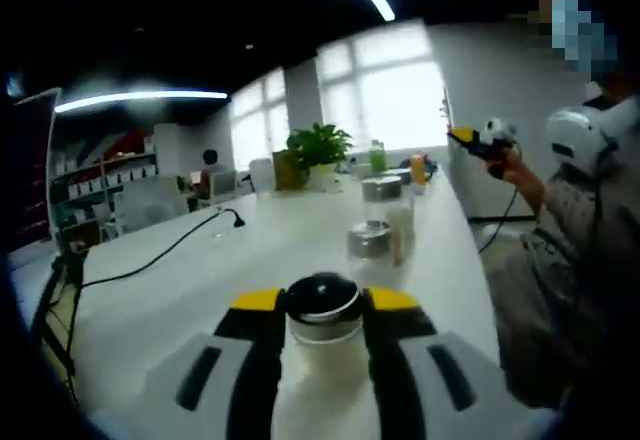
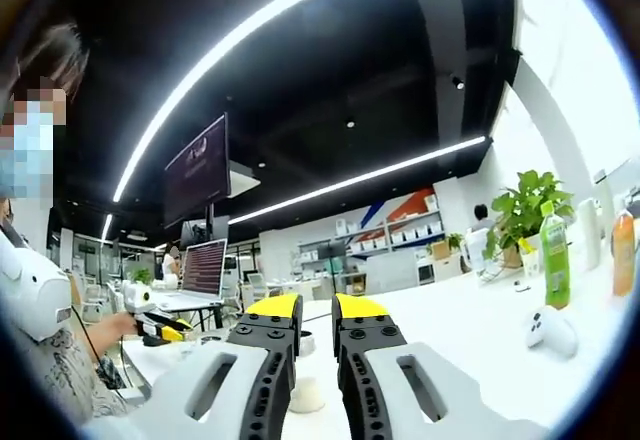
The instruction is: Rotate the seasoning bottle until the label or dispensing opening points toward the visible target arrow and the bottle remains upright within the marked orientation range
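The seasoning bottle (image 1: 322, 345) stands upright on the white table (image 1: 200, 300), a pale body under a dark, silver-rimmed cap. My left gripper (image 1: 325, 300) is shut on it, one yellow-tipped jaw on each side just below the cap. My right gripper (image 2: 316, 308) is held up in the air above the table, its jaws shut with only a thin gap and nothing in it. In the left gripper view it appears small at the far right (image 1: 485, 140), in a person's hand. The label side of the bottle is hidden from me.
Two more lidded jars (image 1: 372, 240) (image 1: 385, 195) stand just behind the bottle. Farther back are a potted plant (image 1: 320, 145), a green bottle (image 2: 554, 260) and an orange bottle (image 2: 624, 250). A black cable (image 1: 160, 255) crosses the table's left. A white controller (image 2: 550, 330) lies on the table.
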Motion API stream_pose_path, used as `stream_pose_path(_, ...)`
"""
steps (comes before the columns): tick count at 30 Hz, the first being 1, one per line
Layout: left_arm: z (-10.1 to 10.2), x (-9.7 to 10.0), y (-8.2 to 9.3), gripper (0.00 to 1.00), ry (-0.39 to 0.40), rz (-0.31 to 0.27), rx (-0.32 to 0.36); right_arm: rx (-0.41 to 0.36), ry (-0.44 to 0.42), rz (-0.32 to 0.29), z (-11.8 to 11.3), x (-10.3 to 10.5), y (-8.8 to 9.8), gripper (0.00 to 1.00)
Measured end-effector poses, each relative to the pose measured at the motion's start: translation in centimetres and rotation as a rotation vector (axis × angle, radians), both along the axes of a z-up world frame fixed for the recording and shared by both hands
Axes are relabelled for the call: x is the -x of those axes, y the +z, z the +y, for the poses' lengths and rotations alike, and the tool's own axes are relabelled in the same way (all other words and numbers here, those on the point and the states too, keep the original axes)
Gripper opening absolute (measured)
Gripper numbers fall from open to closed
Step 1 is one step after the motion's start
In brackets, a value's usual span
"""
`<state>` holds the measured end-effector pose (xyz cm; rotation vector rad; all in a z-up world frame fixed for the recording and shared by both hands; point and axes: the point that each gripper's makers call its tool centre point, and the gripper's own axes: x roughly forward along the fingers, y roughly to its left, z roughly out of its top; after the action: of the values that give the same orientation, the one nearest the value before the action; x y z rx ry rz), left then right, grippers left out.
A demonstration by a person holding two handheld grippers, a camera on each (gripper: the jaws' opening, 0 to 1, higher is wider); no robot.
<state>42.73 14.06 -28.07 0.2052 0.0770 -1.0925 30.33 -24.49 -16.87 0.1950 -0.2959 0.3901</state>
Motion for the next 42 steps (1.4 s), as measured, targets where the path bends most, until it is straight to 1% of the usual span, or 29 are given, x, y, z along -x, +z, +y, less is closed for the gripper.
stream_pose_path(1, -0.1, 0.1, 0.0, 0.32, -0.013, -0.008, -0.007, 0.004, 0.002, 0.002, 0.2, 0.0, 0.0, 0.1)
stream_pose_path(3, 0.0, 0.1, 0.0, 0.32, -0.02, -0.005, -0.005, 0.017, 0.006, 0.003, 0.5, 0.0, 0.1, 0.1)
stream_pose_path(4, 0.0, 0.2, 0.0, 0.32, -0.028, -0.02, -0.01, 0.019, 0.007, 0.002, 0.5, 0.0, 0.1, 0.1)
stream_pose_path(7, 0.0, 0.2, -0.1, 0.32, -0.031, -0.037, -0.024, 0.028, 0.018, 0.005, 0.6, -0.2, 0.1, 0.11)
stream_pose_path(9, 0.0, 0.1, -0.1, 0.32, -0.041, -0.027, -0.021, 0.029, 0.031, 0.014, 0.6, -0.4, -0.2, 0.11)
stream_pose_path(11, 0.0, -0.1, -0.1, 0.33, -0.041, -0.014, -0.019, 0.011, 0.045, 0.014, 0.4, -0.5, -0.2, 0.11)
stream_pose_path(12, 0.1, 0.0, -0.3, 0.33, -0.042, 0.007, -0.019, 0.006, 0.052, 0.008, 0.4, -0.4, -0.2, 0.12)
stream_pose_path(13, 0.4, -0.2, -0.4, 0.36, -0.03, 0.007, -0.024, 0.002, 0.057, 0.004, 0.5, -0.4, -0.1, 0.12)
stream_pose_path(14, 0.6, -0.4, 0.0, 0.42, -0.009, -0.024, -0.01, 0.001, 0.06, 0.002, 0.5, -0.4, -0.1, 0.13)
stream_pose_path(15, 0.7, -0.1, 0.2, 0.47, -0.008, -0.016, 0.014, 0.003, 0.062, 0.0, 0.6, -0.5, -0.1, 0.13)
stream_pose_path(16, 0.7, 0.0, 0.6, 0.5, -0.001, -0.003, 0.053, 0.004, 0.064, 0.0, 0.7, -0.5, -0.1, 0.13)
stream_pose_path(17, 0.8, 0.0, 1.0, 0.5, 0.011, 0.001, 0.077, 0.005, 0.065, 0.001, 0.7, -0.6, -0.2, 0.13)
stream_pose_path(18, 0.9, 0.2, 1.0, 0.49, 0.015, -0.002, 0.08, 0.004, 0.067, 0.002, 0.8, -0.7, -0.3, 0.13)
stream_pose_path(19, 1.0, 0.3, 1.1, 0.49, 0.028, -0.004, 0.083, 0.001, 0.068, 0.003, 0.8, -0.8, -0.4, 0.13)
stream_pose_path(20, 1.2, 0.0, 1.2, 0.49, 0.064, -0.005, 0.082, -0.003, 0.069, 0.004, 0.8, -0.9, -0.5, 0.13)
stream_pose_path(21, 1.3, 0.0, 1.2, 0.49, 0.085, -0.023, 0.075, -0.007, 0.066, 0.005, 0.7, -0.9, -0.5, 0.13)
stream_pose_path(24, 1.3, 0.4, 1.5, 0.48, 0.115, -0.039, 0.08, -0.024, 0.049, 0.001, 0.3, -1.0, -0.5, 0.13)
stream_pose_path(25, 1.3, 0.7, 2.0, 0.48, 0.13, -0.035, 0.107, -0.031, 0.046, -0.002, 0.2, -1.0, -0.5, 0.13)
stream_pose_path(29, 1.2, 2.1, 3.5, 0.48, 0.147, -0.054, 0.17, -0.051, 0.03, -0.017, -0.5, -0.9, 0.0, 0.13)
stream_pose_path(30, 1.2, 2.2, 3.9, 0.47, 0.161, -0.05, 0.193, -0.057, 0.025, -0.02, -0.7, -0.9, 0.2, 0.13)
stream_pose_path(31, 1.3, 2.1, 4.1, 0.47, 0.182, -0.02, 0.217, -0.063, 0.021, -0.022, -0.9, -0.9, 0.3, 0.13)
stream_pose_path(32, 1.3, 2.1, 4.4, 0.47, 0.195, -0.013, 0.228, -0.07, 0.016, -0.018, -1.1, -0.9, 0.3, 0.13)
stream_pose_path(33, 1.3, 2.0, 4.8, 0.47, 0.21, -0.017, 0.244, -0.076, 0.01, -0.009, -1.3, -1.1, 0.2, 0.13)
stream_pose_path(37, 1.9, 1.3, 5.6, 0.46, 0.319, 0.013, 0.307, -0.093, 0.011, 0.01, -1.7, -1.6, -0.4, 0.13)
stream_pose_path(39, 2.0, 1.2, 5.2, 0.46, 0.334, 0.027, 0.301, -0.093, 0.013, 0.011, -1.6, -1.6, -0.4, 0.13)
stream_pose_path(40, 2.4, 1.1, 5.0, 0.46, 0.365, 0.034, 0.303, -0.089, 0.012, 0.009, -1.6, -1.6, -0.3, 0.13)
stream_pose_path(42, 3.5, 0.6, 4.7, 0.47, 0.439, 0.018, 0.288, -0.079, 0.013, 0.01, -1.6, -1.8, -0.3, 0.13)
